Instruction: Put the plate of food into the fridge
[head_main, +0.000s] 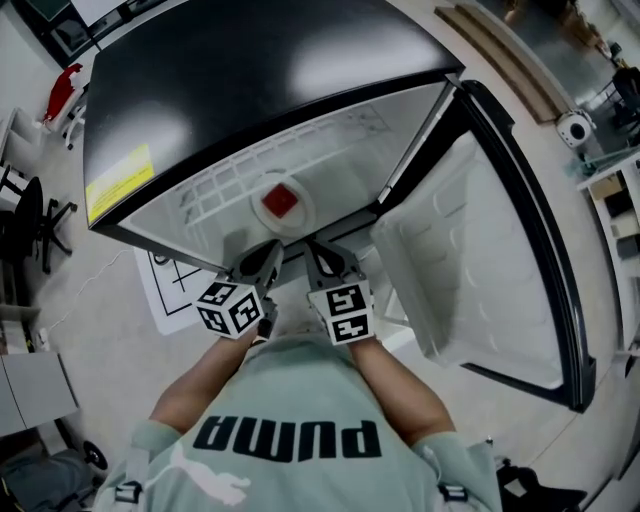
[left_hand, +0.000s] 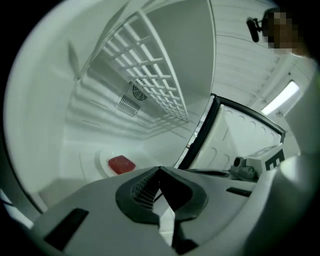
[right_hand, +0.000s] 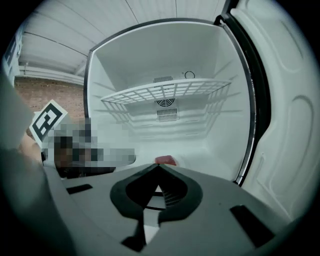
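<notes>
- The fridge stood with its door swung wide to 3 o'clock in the head view. Its white cavity was open toward us.
- The plate lay flat on the fridge's floor, under the wire shelf. It sat at 12 o'clock from both grippers and clear of them.
- The food, a red block, sat at the middle of the plate.
- The left gripper was at 11 o'clock from our chest, pointing into the cavity.
- In its own view the left gripper had its jaws brought together at the tips with nothing between them. The plate and the food were at 9 o'clock from the tips, apart from them.
- That view was tilted. The wire shelf ran slantwise toward 12 o'clock and the door was at 3 o'clock.
- The right gripper was just beside the left one, on its 3 o'clock side, aimed the same way.
- In its own view the right gripper also had its jaws closed tip to tip and held nothing. The food peeked just above the tips at 12 o'clock, farther in on the fridge floor.
- The wire shelf was level across the cavity, with a fan vent on the back wall behind it.
- A yellow label was on the fridge's top edge at 9 o'clock.
</notes>
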